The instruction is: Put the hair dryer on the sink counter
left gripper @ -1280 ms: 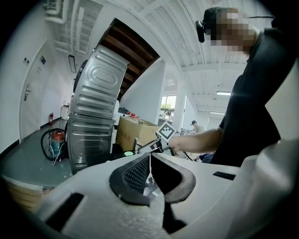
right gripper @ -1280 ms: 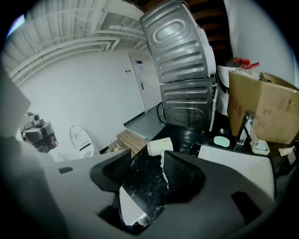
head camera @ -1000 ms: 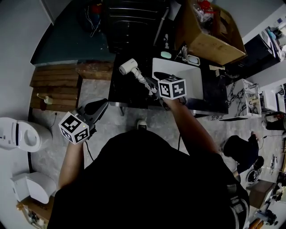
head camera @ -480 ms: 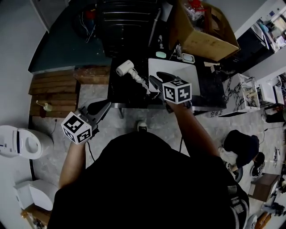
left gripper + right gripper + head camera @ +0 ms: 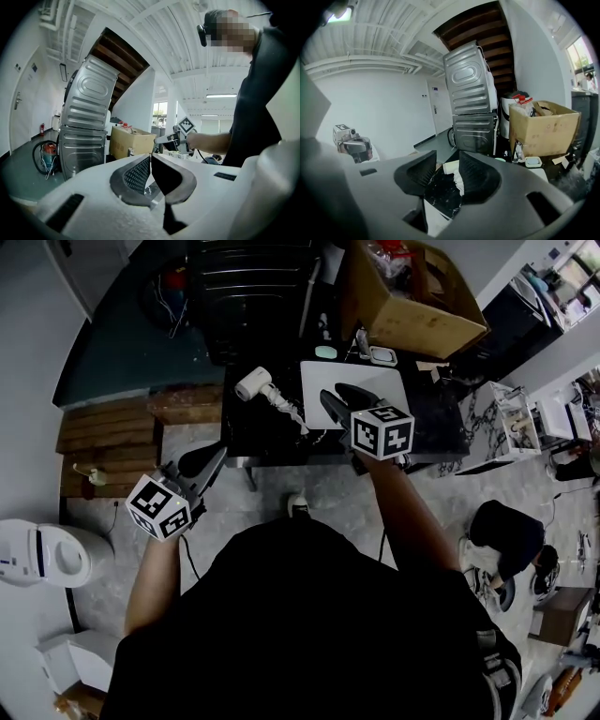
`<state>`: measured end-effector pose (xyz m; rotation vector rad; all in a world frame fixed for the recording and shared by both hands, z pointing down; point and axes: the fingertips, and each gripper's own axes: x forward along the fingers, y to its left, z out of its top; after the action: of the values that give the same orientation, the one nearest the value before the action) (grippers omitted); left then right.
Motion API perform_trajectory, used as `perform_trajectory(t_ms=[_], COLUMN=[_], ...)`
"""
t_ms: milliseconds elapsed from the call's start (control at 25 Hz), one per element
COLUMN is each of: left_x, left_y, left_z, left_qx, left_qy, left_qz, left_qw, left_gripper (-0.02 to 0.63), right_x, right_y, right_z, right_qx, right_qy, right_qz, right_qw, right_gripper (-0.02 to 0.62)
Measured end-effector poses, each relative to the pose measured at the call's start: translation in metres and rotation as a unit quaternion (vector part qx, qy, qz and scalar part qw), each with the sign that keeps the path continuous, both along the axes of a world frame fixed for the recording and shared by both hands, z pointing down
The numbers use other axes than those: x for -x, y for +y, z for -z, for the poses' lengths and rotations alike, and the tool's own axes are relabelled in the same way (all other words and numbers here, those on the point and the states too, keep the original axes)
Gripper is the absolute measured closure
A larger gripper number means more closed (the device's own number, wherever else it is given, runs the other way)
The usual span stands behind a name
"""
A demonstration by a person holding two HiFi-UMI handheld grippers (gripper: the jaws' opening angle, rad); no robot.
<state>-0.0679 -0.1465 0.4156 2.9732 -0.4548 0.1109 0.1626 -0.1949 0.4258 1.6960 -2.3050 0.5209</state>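
The hair dryer [image 5: 253, 383] is lying by the counter's [image 5: 267, 434] left edge. Your right tongs [image 5: 334, 395] are closing empty and your left tongs [image 5: 217, 454] are pressed together, so be lifting away clear of the cord [image 5: 286, 409].

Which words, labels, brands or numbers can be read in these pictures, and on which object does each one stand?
No text is readable.
Cardboard box: faint marks on its side, too blurred to read.
Left marker cube and right marker cube: square patterns only, no letters.
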Motion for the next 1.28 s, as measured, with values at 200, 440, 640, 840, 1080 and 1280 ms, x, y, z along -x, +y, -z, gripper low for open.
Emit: perform_trajectory(t_ms=[200,440,640,840,1080,1280], left_x=[0.005,0.006,0.006,0.006,0.008,0.006], left_y=[-0.007,-0.016,-0.022,-0.024,-0.026,-0.026], left_z=[0.004,0.012,0.017,0.023,0.031,0.035], left_qx=[-0.003,-0.01,-0.016,-0.02,-0.021,-0.025], left_qy=[0.008,0.017,0.03,0.033,0.039,0.04], left_qz=[0.008,0.018,0.025,0.03,0.031,0.026], left_qw=[0.9999,0.9996,0.9991,0.9988,0.9985,0.9986], left_gripper=[0.586,0.584,0.584,0.584,0.586,0.585], right_x=[-0.006,-0.01,-0.008,-0.006,-0.005,-0.002], right_y=[0.009,0.017,0.021,0.026,0.031,0.035], right_z=[0.013,0.026,0.028,0.031,0.03,0.033], right_qx=[-0.022,-0.043,-0.051,-0.056,-0.052,-0.055], right_qy=[-0.006,-0.01,-0.008,-0.004,0.0,0.003], right_qz=[-0.015,-0.032,-0.037,-0.041,-0.041,-0.042], right_qw=[1.0,0.998,0.998,0.998,0.998,0.998], right_gripper=[0.442,0.442,0.443,0.453,0.454,0.454])
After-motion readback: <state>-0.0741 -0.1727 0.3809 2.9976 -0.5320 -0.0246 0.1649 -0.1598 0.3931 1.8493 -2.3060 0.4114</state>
